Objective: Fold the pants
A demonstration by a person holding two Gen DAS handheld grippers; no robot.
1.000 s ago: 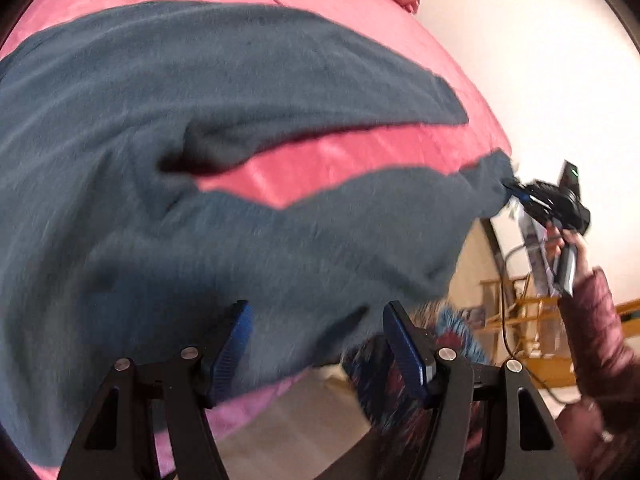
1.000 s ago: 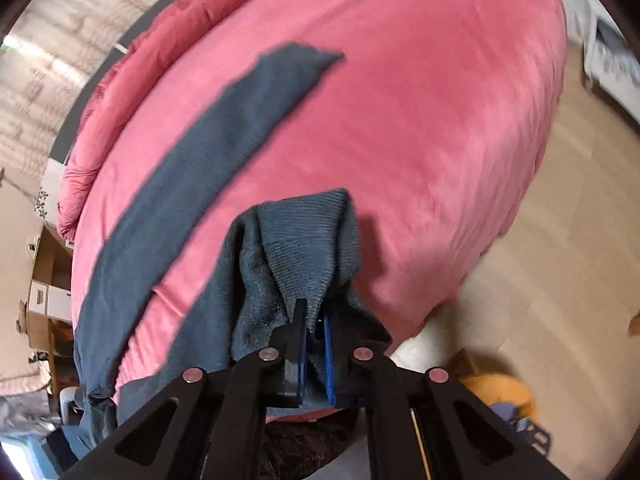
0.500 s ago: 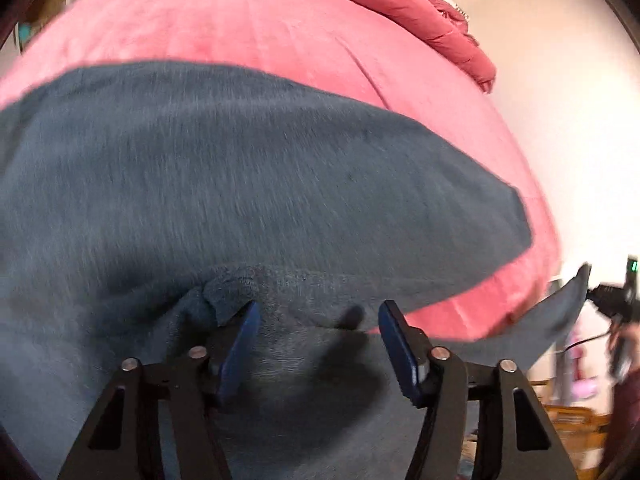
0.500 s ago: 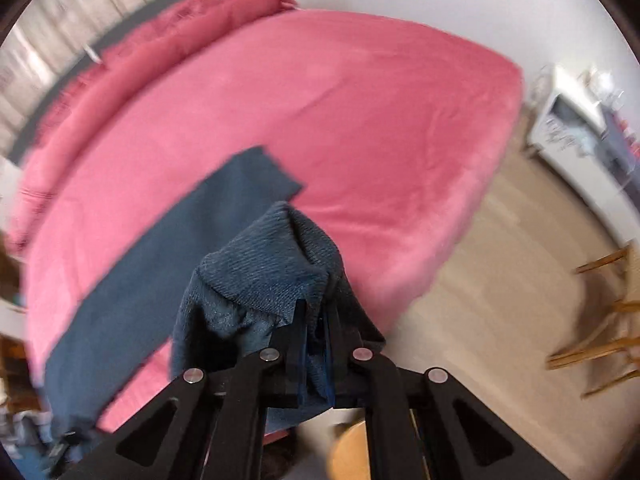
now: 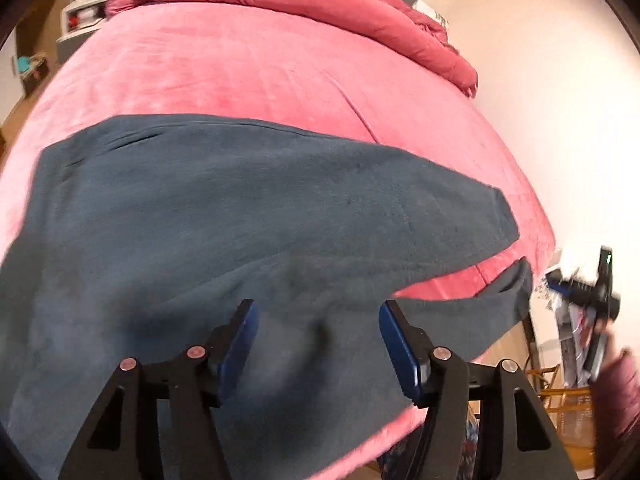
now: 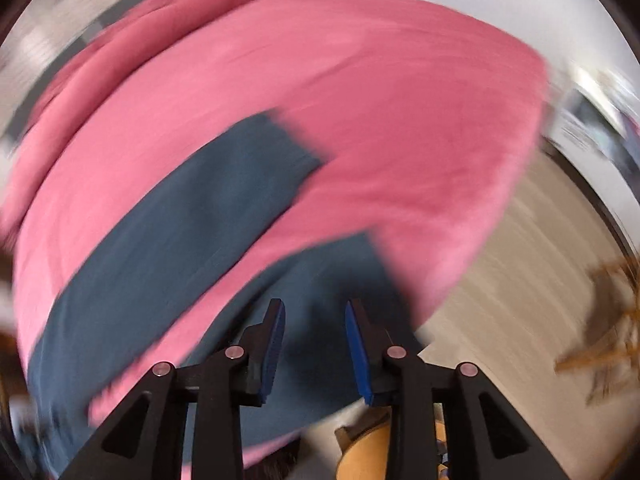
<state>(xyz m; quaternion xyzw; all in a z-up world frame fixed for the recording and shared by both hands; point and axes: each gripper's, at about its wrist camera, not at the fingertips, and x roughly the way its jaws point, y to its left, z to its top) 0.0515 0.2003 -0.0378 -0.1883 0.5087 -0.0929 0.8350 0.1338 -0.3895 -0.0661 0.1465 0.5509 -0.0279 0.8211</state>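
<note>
The pants (image 5: 248,216) lie on the bed (image 5: 248,64), spread out just ahead of the left hand-held gripper (image 5: 316,344).

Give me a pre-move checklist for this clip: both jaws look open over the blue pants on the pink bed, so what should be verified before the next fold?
1. Left gripper released: ok, jaws wide apart with no cloth between them.
2. Right gripper released: ok, jaws apart and holding nothing.
3. Pants resting on the bed: ok; the lower leg's end reaches the bed's edge.
4. Legs laid together: not ok, a strip of pink shows between them toward the cuffs.
5. Fabric flat: cannot tell; faint creases near the far edge, and the right wrist view is motion-blurred.
6. Next grasp point in reach: cannot tell.
</note>
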